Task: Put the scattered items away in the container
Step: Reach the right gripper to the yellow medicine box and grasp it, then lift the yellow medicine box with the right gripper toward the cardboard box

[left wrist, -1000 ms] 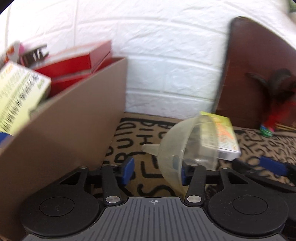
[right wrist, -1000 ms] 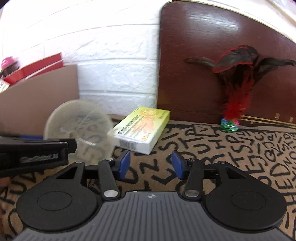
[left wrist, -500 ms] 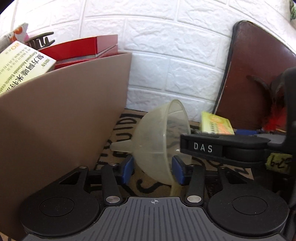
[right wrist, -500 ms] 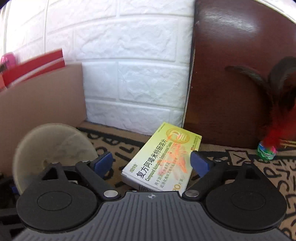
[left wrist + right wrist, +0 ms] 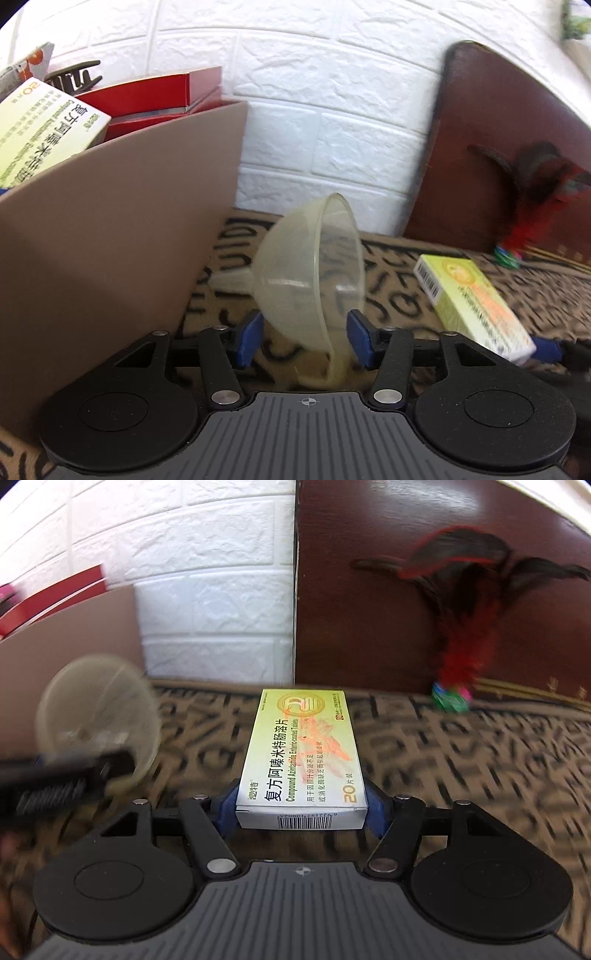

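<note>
The left gripper [image 5: 304, 341] has a translucent plastic funnel [image 5: 314, 266] lying on its side between its blue fingers [image 5: 249, 339], spout aimed at the brown cardboard box [image 5: 110, 236]. The fingers are spreading apart at this moment; the funnel's bowl sits in the gap, and there is daylight between the pads and its wall on both sides, so they are not squeezing it. The funnel lies just beside the box's near corner on the letter-patterned surface [image 5: 388, 258].

The right gripper [image 5: 301, 808] is drawing its fingers [image 5: 223, 812] in on a yellow-green medicine carton [image 5: 303, 753], which lies flat, its barcode end towards the camera. Both blue pads sit against the carton's long sides (the grip looks snug at the near end). In the right wrist view, this carton lies to the right of the cardboard box, with the funnel between them.

The cardboard box already holds things: a red box [image 5: 147, 96], another yellow-green medicine carton [image 5: 44, 125] leaning over its rim, and a dark hair claw [image 5: 74, 77] at the back. Well to the right of the cardboard box, a red feather shuttlecock [image 5: 458, 657] leans against a dark wooden board [image 5: 369, 590], which stands against the white brick wall [image 5: 207, 590].
</note>
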Tool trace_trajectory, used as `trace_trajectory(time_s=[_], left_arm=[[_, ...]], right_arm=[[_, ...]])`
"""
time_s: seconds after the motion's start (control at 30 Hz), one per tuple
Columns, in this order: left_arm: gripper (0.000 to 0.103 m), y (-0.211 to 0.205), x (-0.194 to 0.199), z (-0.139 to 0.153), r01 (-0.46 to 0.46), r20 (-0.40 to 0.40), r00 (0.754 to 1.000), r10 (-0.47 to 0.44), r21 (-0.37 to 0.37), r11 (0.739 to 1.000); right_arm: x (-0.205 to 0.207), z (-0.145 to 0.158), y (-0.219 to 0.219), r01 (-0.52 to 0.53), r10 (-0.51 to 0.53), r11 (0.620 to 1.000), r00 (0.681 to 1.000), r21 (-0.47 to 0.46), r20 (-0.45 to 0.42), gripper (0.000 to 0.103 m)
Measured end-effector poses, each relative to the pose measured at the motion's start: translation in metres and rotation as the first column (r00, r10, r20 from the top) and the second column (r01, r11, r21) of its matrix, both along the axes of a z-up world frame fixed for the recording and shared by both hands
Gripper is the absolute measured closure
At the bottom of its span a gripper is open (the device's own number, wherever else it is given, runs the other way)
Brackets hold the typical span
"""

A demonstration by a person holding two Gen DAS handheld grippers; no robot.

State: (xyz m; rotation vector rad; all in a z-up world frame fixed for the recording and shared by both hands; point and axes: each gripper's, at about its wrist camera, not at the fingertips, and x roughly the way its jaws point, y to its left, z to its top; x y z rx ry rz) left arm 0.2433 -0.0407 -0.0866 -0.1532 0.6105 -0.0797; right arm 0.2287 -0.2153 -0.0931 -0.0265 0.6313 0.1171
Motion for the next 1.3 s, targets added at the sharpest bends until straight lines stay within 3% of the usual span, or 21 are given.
trace_trajectory(time_s=[0.17,0.43,0.6,0.7,0.77,0.93,0.97,1.0,1.1,1.17,1.3], left_arm=[[0.023,0.001,-0.051,0.005,0.074,-0.036,0.997,-0.075,-0.026,0.997],[0.01,0.023,-0.115,0.014,0.174,-0.137,0.969,-0.206,-0.219,0.96],[0.007,0.017,-0.136,0.015,0.264,-0.167,0.938,-0.303,-0.219,0.939],[0.012,0.012,-0.138,0.013,0.311,-0.175,0.921,-0.347,-0.202,0.929],[0.02,0.01,-0.141,0.014,0.335,-0.183,0.911,-0.37,-0.196,0.922],[0.016,0.016,-0.146,0.011,0.333,-0.188,0.906,-0.38,-0.242,0.912],[0.017,0.016,-0.147,0.012,0.335,-0.188,0.905,-0.382,-0.239,0.912],[0.018,0.016,-0.149,0.013,0.341,-0.188,0.903,-0.386,-0.234,0.911],[0.035,0.015,-0.159,0.014,0.348,-0.182,0.908,-0.378,-0.177,0.921],[0.044,0.021,-0.165,0.015,0.333,-0.181,0.913,-0.366,-0.192,0.923],[0.048,0.037,-0.173,0.023,0.287,-0.185,0.924,-0.336,-0.248,0.925]], right_arm=[[-0.063,-0.002,0.016,-0.038,0.038,0.999,0.999,0.011,-0.019,0.033],[-0.157,0.002,0.044,-0.169,0.17,0.985,0.984,0.023,-0.049,0.033],[-0.19,0.007,0.058,-0.25,0.252,0.968,0.966,0.027,-0.06,0.029],[-0.197,0.01,0.06,-0.214,0.216,0.976,0.974,0.033,-0.075,0.025],[-0.198,0.012,0.061,-0.197,0.2,0.98,0.977,0.038,-0.077,0.025],[-0.197,0.009,0.063,-0.187,0.189,0.982,0.979,0.03,-0.082,0.026],[-0.196,0.008,0.065,-0.184,0.186,0.983,0.979,0.025,-0.082,0.032],[-0.197,0.008,0.067,-0.188,0.189,0.982,0.978,0.019,-0.083,0.032],[-0.203,0.011,0.072,-0.19,0.19,0.982,0.977,0.004,-0.095,0.033],[-0.207,0.013,0.07,-0.175,0.177,0.984,0.979,0.027,-0.102,0.033],[-0.219,0.023,0.074,-0.178,0.181,0.983,0.98,0.044,-0.088,0.033]])
